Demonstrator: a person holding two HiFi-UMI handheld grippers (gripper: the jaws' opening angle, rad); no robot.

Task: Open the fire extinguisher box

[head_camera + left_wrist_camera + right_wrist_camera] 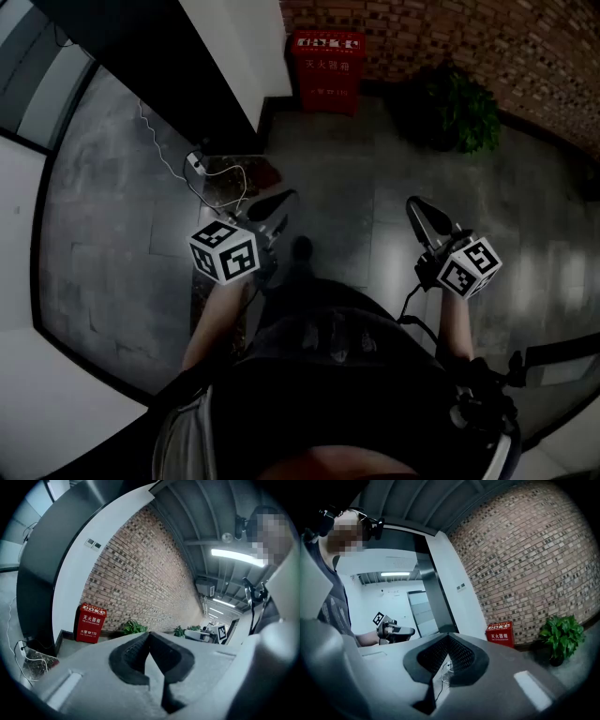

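Note:
The red fire extinguisher box (327, 70) stands on the floor against the brick wall, its front closed. It also shows at the lower left of the left gripper view (90, 623) and at mid-right of the right gripper view (500, 633). My left gripper (284, 199) is held in the air well short of the box, jaws shut with nothing in them (149, 634). My right gripper (417, 206) hangs level with it to the right, also shut and empty (448, 637). Neither touches the box.
A potted plant (459, 108) stands right of the box by the brick wall (441, 28). A power strip with a white cable (195, 164) lies on the floor at the left, beside a dark pillar (159, 66). Grey floor tiles stretch between me and the box.

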